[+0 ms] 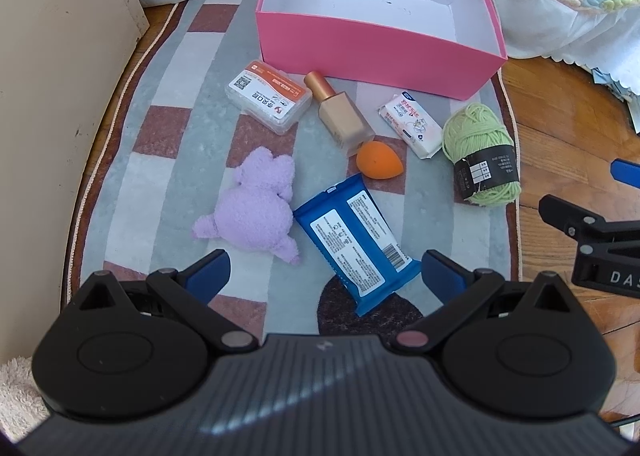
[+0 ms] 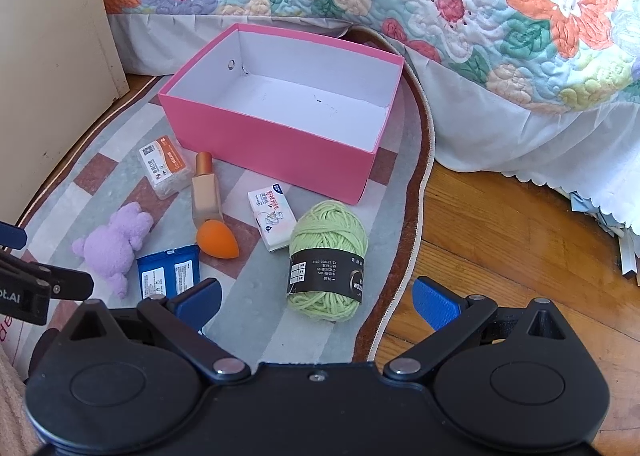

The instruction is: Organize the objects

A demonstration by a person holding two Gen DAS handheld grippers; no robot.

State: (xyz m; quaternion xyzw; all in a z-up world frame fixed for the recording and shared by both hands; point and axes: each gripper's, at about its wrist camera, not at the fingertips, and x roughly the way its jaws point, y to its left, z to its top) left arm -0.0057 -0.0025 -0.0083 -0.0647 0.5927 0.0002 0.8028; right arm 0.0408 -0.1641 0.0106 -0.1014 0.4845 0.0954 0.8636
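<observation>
An open pink box (image 1: 376,44) (image 2: 276,144) stands empty at the far side of a striped rug. In front of it lie a clear swab box (image 1: 269,96) (image 2: 165,166), a foundation bottle (image 1: 344,114) (image 2: 206,192), an orange sponge (image 1: 379,160) (image 2: 218,240), a white tissue pack (image 1: 410,124) (image 2: 272,218), green yarn (image 1: 482,154) (image 2: 328,260), a purple plush (image 1: 258,202) (image 2: 116,246) and a blue wipes pack (image 1: 356,240) (image 2: 168,272). My left gripper (image 1: 324,272) is open above the wipes pack. My right gripper (image 2: 316,300) is open just before the yarn.
A bed with a floral quilt (image 2: 440,8) rises behind the box. A cream cabinet (image 1: 52,76) stands on the left. Wood floor (image 2: 500,256) lies right of the rug's edge, with papers (image 2: 616,240) under the bed skirt.
</observation>
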